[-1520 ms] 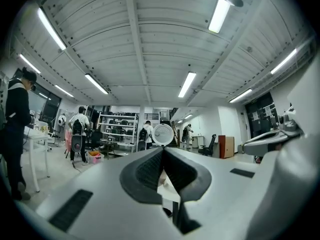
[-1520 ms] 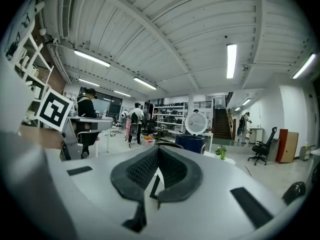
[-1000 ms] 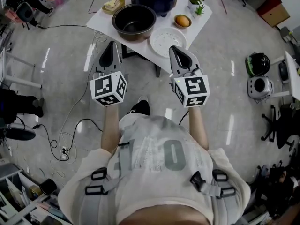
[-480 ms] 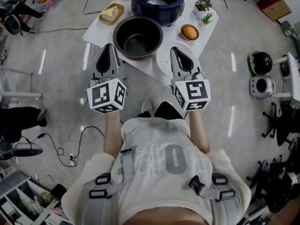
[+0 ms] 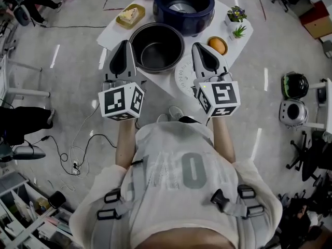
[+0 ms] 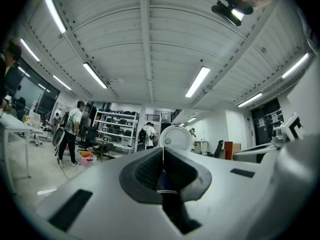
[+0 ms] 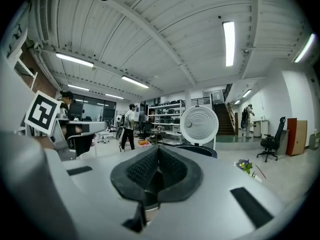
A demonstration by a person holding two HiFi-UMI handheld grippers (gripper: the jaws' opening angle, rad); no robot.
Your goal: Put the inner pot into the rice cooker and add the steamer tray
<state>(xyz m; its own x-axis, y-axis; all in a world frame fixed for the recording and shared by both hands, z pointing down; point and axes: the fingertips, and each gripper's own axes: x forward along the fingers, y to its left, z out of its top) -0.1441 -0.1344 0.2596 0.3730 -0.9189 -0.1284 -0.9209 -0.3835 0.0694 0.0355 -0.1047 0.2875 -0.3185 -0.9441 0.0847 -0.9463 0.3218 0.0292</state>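
In the head view the dark inner pot (image 5: 157,47) stands at the near edge of a white table (image 5: 116,31). Behind it is the open dark blue rice cooker (image 5: 183,7). The white perforated steamer tray (image 5: 183,72) lies flat right of the pot, partly hidden by my right gripper. My left gripper (image 5: 124,46) is shut and empty, just left of the pot. My right gripper (image 5: 201,47) is shut and empty, over the tray's far edge. In both gripper views the cooker's raised white lid (image 6: 175,138) (image 7: 199,125) shows beyond the shut jaws (image 6: 162,149) (image 7: 158,150).
On the table are a plate with food (image 5: 130,15), a small bowl holding an orange thing (image 5: 218,45) and two small potted plants (image 5: 236,18). Cables (image 5: 78,149) trail over the floor at left. Office chairs (image 5: 310,154) and helmets (image 5: 293,84) stand at right. People stand far back (image 6: 70,129).
Both grippers have moved forward toward the table, still shut. The pot now lies between them, and the right gripper covers part of the tray.
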